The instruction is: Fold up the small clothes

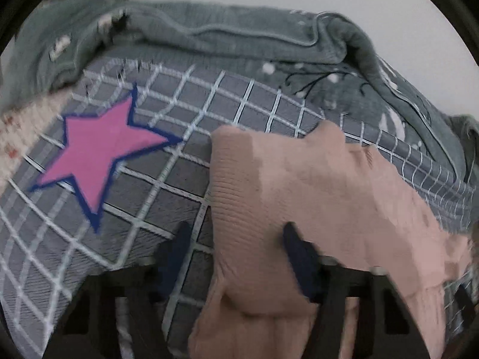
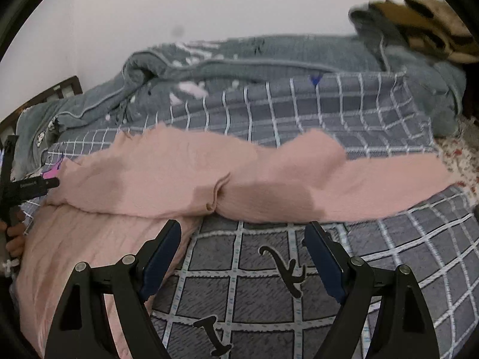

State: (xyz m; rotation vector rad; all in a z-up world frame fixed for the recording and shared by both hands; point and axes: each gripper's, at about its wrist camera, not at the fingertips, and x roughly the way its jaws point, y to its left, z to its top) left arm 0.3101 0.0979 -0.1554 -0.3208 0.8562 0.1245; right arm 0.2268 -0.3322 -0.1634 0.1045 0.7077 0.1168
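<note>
The knit (image 2: 179, 164) looked soft, light and floppy, best pinched at a hem corner; the left gripper (image 1: 236, 233) straddled it unclamped, the right gripper (image 2: 243, 227) gaped empty.

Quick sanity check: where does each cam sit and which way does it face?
Left wrist: on the left gripper, looking down its fingers at the pink garment and the pink star; garment lies between the jaws.
Right wrist: on the right gripper, open over the checked bedcover; a hand shows at the left edge.
Shared: garment, bedcover, grey-green quilt.
</note>
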